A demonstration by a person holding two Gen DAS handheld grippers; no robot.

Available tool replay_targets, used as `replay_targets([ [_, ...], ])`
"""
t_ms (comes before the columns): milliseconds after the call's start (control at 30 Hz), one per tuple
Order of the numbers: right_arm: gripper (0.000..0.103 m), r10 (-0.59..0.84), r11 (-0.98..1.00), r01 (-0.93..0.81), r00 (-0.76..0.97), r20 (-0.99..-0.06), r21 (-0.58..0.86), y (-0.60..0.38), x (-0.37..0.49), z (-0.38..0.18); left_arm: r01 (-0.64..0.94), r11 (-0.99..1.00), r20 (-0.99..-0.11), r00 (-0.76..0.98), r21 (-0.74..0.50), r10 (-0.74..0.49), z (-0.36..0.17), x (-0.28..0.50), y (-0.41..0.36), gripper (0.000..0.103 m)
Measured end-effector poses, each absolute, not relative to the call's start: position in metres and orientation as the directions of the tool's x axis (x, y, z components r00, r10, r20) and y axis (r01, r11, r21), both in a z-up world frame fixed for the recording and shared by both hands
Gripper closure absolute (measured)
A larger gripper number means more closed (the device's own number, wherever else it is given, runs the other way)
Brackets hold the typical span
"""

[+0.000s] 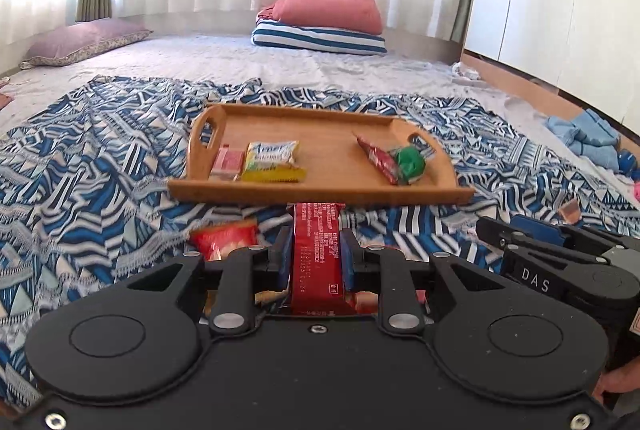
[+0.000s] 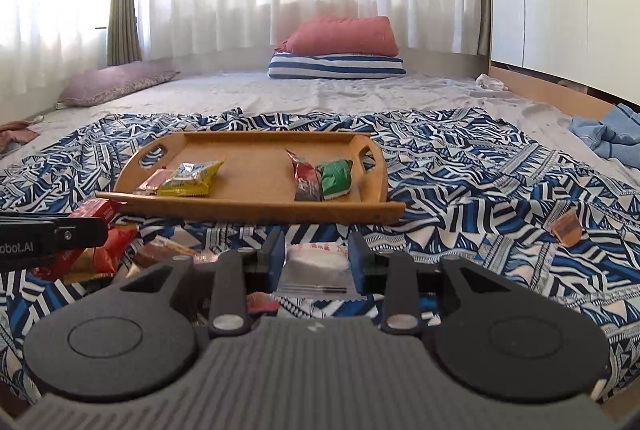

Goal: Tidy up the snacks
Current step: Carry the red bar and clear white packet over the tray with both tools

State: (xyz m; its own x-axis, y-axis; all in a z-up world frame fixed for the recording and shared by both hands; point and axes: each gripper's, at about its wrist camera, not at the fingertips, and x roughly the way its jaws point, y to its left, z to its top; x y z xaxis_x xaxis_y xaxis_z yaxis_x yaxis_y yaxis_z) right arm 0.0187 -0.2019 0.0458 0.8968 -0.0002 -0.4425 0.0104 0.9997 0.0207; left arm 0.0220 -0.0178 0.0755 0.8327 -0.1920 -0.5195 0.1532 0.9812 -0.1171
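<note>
On a bed spread with a blue-and-white patterned cloth (image 1: 100, 158), two snack packets are held clear of the fabric, apparently bound for the wooden tray (image 1: 320, 190) just ahead. The left hand-held gripper (image 1: 317, 250) is clamped narrowly on a long red bar wrapper (image 1: 316, 262), its pads pressing the packet's sides so that it points lengthwise toward the tray's near edge. The right hand-held gripper (image 2: 317, 258) grips a clear packet with a white top (image 2: 316, 270) in the same fashion, jaws drawn in against its sides.

The tray already carries two groups: a pink packet (image 1: 228, 162) and a yellow packet (image 1: 272, 162) together at its left end, and a dark red packet (image 1: 378, 160) touching a green packet (image 1: 408, 160) at its right end, which suggests sorting by kind, with the middle left bare. More red-and-orange snacks (image 2: 104, 250) lie in a loose heap on the cloth off the tray's near left corner, not yet sorted. One small brown packet (image 2: 566, 228) lies alone on the cloth, well apart from the tray's right end.
</note>
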Motion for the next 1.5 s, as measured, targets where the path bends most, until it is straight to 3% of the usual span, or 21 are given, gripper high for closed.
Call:
replay_targets([
  [633,0.065,0.13,0.985,-0.064,0.885,-0.448,0.16,-0.205,0.125,0.065,0.142,0.972,-0.525,0.821,-0.188,-0.221,0.096,0.146,-0.026,0.08],
  [1200,0.065,0.246,0.933,-0.042,0.798,-0.551,0.356,-0.22,0.233,0.025,0.091,0.979,-0.628,0.756,-0.18,-0.185,0.045,0.247,-0.041,0.08],
  [1500,0.065,0.233,0.943,-0.044,0.796,-0.559,0.33,-0.213,0.247,0.014,0.083,0.985,-0.643,0.749,-0.152,-0.162,0.029,0.261,-0.044,0.08],
])
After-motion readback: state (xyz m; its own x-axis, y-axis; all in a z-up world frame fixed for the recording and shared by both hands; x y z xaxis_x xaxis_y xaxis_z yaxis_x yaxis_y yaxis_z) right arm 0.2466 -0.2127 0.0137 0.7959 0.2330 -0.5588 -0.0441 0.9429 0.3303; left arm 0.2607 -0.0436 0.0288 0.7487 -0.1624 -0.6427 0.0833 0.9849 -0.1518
